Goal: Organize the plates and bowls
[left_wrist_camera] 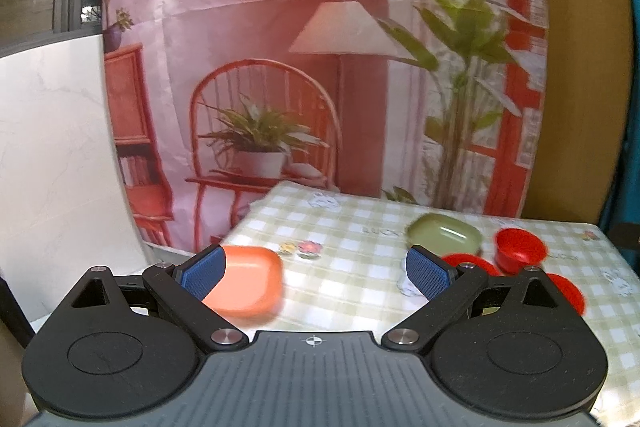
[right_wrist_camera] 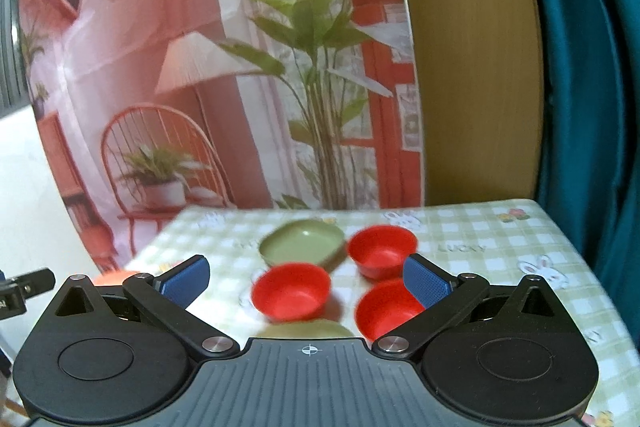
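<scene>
An orange plate (left_wrist_camera: 248, 281) lies near the table's left edge, just beyond my left gripper's (left_wrist_camera: 316, 269) left finger. A green plate (left_wrist_camera: 442, 235) lies further back, also in the right wrist view (right_wrist_camera: 302, 241). Three red bowls stand upright in the right wrist view: one at the back (right_wrist_camera: 382, 251), one at the front left (right_wrist_camera: 292, 291), one at the front right (right_wrist_camera: 386, 309) partly behind my right gripper's (right_wrist_camera: 306, 281) right finger. A second green plate's edge (right_wrist_camera: 308, 330) shows below the bowls. Both grippers are open and empty, above the table.
The table has a green checked cloth (right_wrist_camera: 500, 251). A printed backdrop (left_wrist_camera: 280, 67) hangs behind it. A wooden panel (right_wrist_camera: 472, 67) and a teal curtain (right_wrist_camera: 592, 67) stand at the right. The table's left edge (left_wrist_camera: 240, 223) drops to a white floor.
</scene>
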A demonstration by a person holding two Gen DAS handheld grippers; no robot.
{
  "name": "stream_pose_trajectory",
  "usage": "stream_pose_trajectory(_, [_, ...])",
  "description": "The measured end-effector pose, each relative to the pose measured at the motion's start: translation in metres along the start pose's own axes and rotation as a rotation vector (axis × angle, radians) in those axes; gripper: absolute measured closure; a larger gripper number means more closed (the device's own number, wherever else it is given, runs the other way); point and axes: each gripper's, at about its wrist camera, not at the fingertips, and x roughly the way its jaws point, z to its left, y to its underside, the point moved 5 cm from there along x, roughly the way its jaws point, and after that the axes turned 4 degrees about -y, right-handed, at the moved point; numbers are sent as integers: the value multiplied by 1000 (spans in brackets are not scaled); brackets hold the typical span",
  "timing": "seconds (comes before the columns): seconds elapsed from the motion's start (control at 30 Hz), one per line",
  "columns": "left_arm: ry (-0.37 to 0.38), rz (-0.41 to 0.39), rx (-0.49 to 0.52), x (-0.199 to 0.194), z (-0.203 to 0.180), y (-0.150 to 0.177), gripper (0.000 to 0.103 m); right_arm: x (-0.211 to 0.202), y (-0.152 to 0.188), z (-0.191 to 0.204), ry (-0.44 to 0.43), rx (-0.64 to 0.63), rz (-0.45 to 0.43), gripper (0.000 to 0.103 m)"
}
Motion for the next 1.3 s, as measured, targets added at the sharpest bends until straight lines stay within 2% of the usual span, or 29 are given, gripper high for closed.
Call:
stream_pose_trajectory(0.3, [26,-10,-85,51,48,-45,5,58,-32,28,-43,11,-19,0])
stream_pose_trajectory(0.57, [-33,-9,-67,96,73,-65,5,123,-43,74,-112,-31,44,0])
stream_pose_trajectory(0.8, [-76,-2,-68,133,112,-84,6,172,-45,123,-176,-113,67,0])
stream_pose_trajectory(0.9, [-46,3,-41,146,124,-89,6,195,-40,139,-194,-113,104,0])
stream_pose_trajectory(0.97, [-58,6,-32,155,132,-89,6,211,-34,150,-239,-98,138,3])
stream_pose_trajectory(1.03, [-72,18,-15,167,138,-85,7,229,-27,160,-257,-91,165,10])
stream_pose_trajectory(1.17, [-88,82,11,197,144,-63,10,260,-7,184,-270,-144,201,11])
stream_pose_trajectory(1.23, [-96,133,14,212,148,-46,19,275,5,194,-305,-158,243,19])
stream_pose_trajectory(1.3, [-88,183,9,226,153,-28,23,290,16,205,-332,-166,292,26])
